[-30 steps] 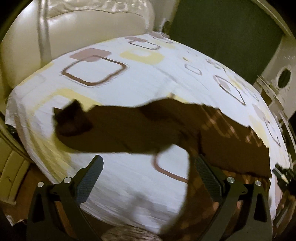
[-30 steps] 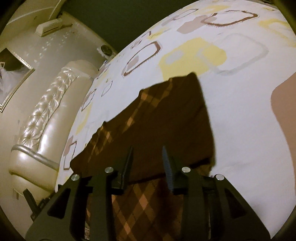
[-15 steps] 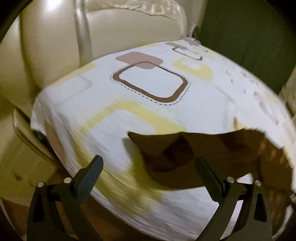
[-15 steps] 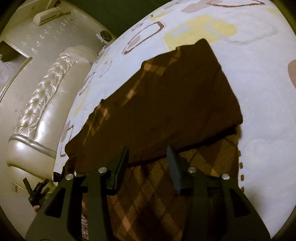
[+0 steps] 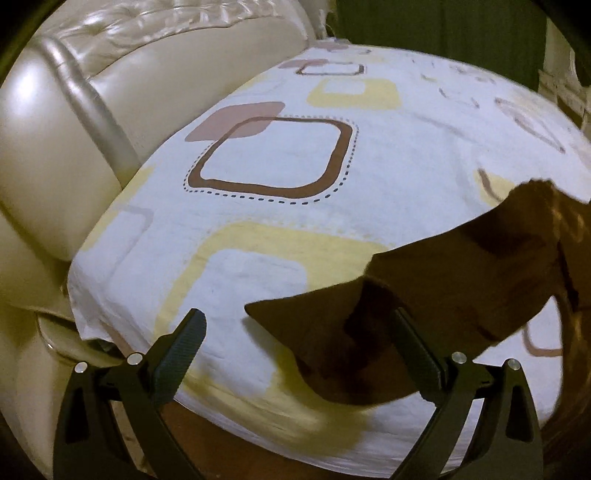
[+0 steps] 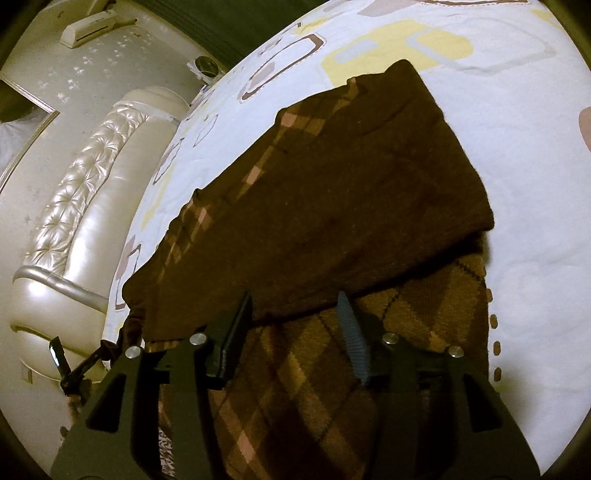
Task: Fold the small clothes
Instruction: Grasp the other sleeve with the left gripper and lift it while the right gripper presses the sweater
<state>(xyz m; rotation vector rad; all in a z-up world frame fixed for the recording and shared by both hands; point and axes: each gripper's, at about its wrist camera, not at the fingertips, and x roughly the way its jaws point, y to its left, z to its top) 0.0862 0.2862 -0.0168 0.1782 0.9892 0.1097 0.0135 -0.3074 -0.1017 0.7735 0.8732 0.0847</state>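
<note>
A dark brown plaid garment (image 6: 332, 206) lies on the patterned bed sheet (image 6: 517, 147), its plain inner side folded over the checked part (image 6: 332, 387). My right gripper (image 6: 295, 321) is open above the fold edge, its jaws apart and holding nothing. In the left wrist view the garment's pointed end (image 5: 351, 332) lies at the lower right. My left gripper (image 5: 295, 343) is wide open just in front of that end, with the cloth tip between the fingers and not clamped.
A cream tufted leather headboard (image 5: 74, 110) stands on the left beyond the sheet (image 5: 277, 155), and it also shows in the right wrist view (image 6: 85, 206). The bed's edge drops off below my left gripper. A dark green wall (image 5: 443, 22) is behind.
My left gripper has swung left toward the garment's end, which now sits closer between its fingers. My right gripper has opened a little wider and moved in over the fold.
</note>
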